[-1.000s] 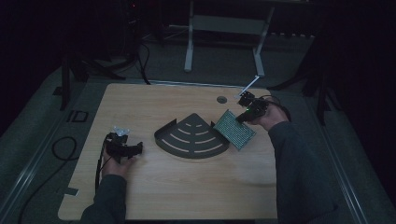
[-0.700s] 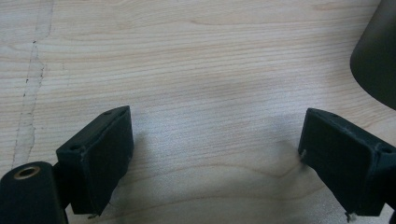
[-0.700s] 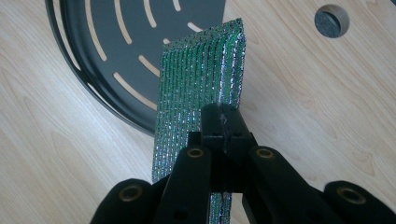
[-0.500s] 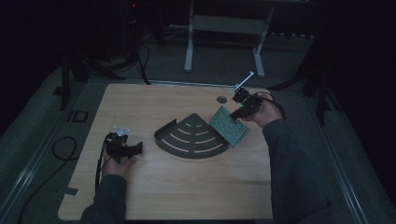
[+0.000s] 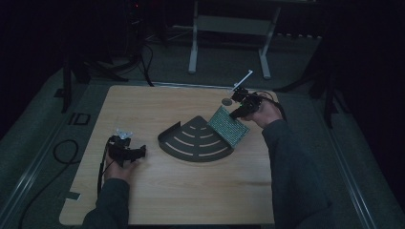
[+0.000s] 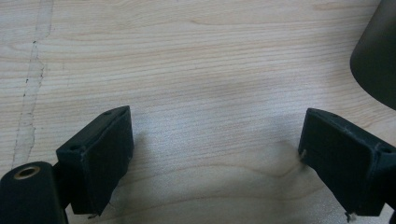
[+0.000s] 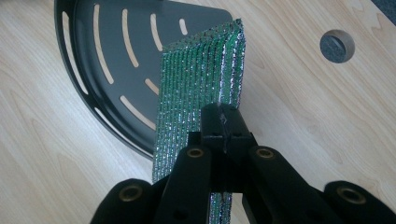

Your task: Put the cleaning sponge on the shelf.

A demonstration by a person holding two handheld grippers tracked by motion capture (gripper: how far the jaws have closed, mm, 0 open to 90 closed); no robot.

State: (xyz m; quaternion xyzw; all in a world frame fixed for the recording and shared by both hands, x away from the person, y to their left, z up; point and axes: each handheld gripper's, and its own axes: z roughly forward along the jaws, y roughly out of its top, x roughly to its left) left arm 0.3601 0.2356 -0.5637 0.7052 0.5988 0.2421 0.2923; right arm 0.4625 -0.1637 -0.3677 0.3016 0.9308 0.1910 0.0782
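High view: right of centre, the right gripper holds a green glittery pad tilted up beside the black fan-shaped tray; the left gripper rests at lower left.

Left gripper view: jaws wide apart over bare table, holding nothing.

Right gripper view: jaws clamped on the pad's edge. Pinched so near the rim, it could slip or catch the tray wall.

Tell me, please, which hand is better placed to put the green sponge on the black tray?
Right. The right gripper already clamps the green sponge beside the black tray; the left gripper is open over bare table.
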